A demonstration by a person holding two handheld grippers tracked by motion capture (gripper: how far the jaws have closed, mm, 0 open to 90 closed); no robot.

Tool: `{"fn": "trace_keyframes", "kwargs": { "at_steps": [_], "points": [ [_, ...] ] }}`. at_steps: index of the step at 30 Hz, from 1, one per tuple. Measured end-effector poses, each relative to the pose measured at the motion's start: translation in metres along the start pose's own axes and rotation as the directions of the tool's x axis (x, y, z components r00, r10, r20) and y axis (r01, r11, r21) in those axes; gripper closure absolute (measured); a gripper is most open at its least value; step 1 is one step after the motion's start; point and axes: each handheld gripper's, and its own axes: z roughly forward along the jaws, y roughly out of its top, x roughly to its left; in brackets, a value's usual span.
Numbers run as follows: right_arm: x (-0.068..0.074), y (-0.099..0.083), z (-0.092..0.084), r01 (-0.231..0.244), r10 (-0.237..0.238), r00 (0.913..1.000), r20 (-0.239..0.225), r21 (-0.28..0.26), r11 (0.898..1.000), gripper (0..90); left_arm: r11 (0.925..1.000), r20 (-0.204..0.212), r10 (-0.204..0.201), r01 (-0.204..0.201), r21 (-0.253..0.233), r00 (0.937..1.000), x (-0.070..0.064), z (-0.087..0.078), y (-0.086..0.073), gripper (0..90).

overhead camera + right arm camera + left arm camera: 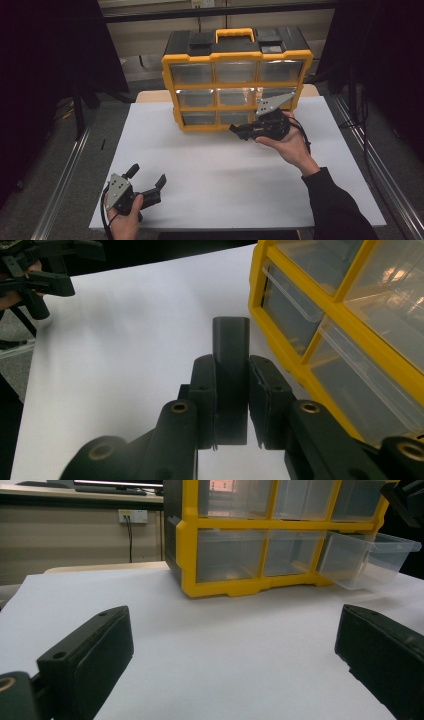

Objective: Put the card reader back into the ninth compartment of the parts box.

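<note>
The right gripper (pixel 232 440), jaws clamped on a small dark block (pixel 230 385) beside the yellow organiser (pixel 235 80), holds something stiff and light, best gripped across flat sides, while the left gripper (pixel 147 182) rests released on the desk (pixel 210 170)

White table top (pixel 220 170), a flat sheet over a tan wooden board (pixel 150 95) that peeks out at the far edge. One thing stands directly on it: yellow-and-black drawer cabinet (pixel 235 80), at the far middle, upright, clear drawers facing the near side. Bottom right drawer (pixel 367 560) is pulled out, hanging over the white surface. Near half of the sheet is bare. Grey floor (pixel 65 165) around the table.
</note>
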Motion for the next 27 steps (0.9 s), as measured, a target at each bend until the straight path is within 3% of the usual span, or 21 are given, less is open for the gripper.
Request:
{"fn": "trace_keyframes", "kwargs": {
  "at_steps": [27],
  "points": [
    [-0.011, 0.010, -0.025, 0.010, -0.012, 0.9969, 0.077, 0.027, 1.000, 74.0, 1.0000, 0.000, 0.002, -0.002, -0.002, 1.0000, 0.000, 0.000, 0.000, 2.3]
  ]
}}
